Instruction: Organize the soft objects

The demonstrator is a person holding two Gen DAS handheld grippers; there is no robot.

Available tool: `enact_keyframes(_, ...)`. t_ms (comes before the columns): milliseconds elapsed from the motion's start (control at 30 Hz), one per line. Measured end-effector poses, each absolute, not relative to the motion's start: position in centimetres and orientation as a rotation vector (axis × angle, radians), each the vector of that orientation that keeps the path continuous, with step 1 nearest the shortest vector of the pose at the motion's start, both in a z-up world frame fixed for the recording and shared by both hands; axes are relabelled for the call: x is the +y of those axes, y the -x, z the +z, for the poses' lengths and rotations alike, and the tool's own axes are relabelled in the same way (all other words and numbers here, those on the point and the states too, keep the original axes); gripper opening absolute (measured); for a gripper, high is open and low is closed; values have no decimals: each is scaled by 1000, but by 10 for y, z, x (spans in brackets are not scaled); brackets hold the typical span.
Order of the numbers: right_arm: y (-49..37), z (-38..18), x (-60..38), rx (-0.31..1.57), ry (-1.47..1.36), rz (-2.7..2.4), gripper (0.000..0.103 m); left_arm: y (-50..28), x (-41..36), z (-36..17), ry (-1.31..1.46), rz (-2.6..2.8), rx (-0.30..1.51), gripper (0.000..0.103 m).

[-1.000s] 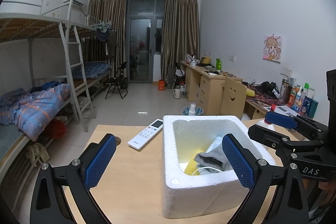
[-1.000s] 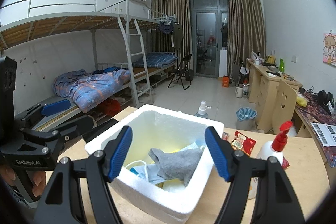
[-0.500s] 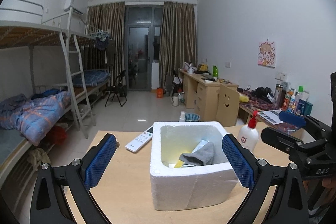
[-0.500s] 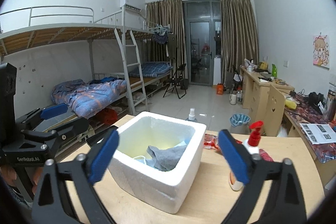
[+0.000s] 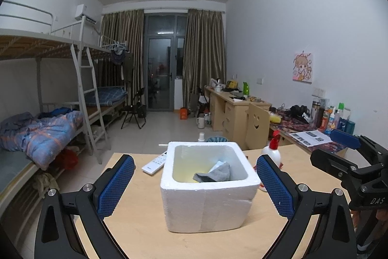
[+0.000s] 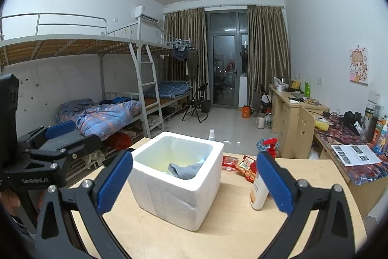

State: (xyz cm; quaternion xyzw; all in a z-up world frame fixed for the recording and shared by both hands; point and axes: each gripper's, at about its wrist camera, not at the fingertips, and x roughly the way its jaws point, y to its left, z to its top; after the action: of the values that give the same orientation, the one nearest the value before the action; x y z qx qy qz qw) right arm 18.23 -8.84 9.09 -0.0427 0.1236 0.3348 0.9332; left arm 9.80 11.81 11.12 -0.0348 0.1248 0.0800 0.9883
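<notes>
A white foam box (image 5: 206, 198) stands on the wooden table; it also shows in the right wrist view (image 6: 177, 183). Inside it lies a grey cloth (image 5: 214, 172), seen too in the right wrist view (image 6: 184, 169), with something yellow and light blue beneath it. My left gripper (image 5: 194, 188) is open and empty, held back from the near side of the box. My right gripper (image 6: 194, 182) is open and empty, also back from the box; its body shows at the right of the left wrist view (image 5: 349, 162).
A white spray bottle with a red top (image 6: 263, 179) stands right of the box. Red snack packets (image 6: 245, 165) lie behind it. A white remote (image 5: 155, 163) lies left of the box. Bunk beds, desks and a chair fill the room beyond.
Both grippers have pulled back and up from the box, which now looks smaller and farther. The right gripper's jaws have widened. The cloth stays in the box.
</notes>
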Motion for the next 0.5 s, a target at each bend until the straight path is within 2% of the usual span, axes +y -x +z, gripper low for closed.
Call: enact_keyframes(500, -145, 97, -120, 196, 73, 647, 103, -50, 82, 125, 32, 161, 203, 103)
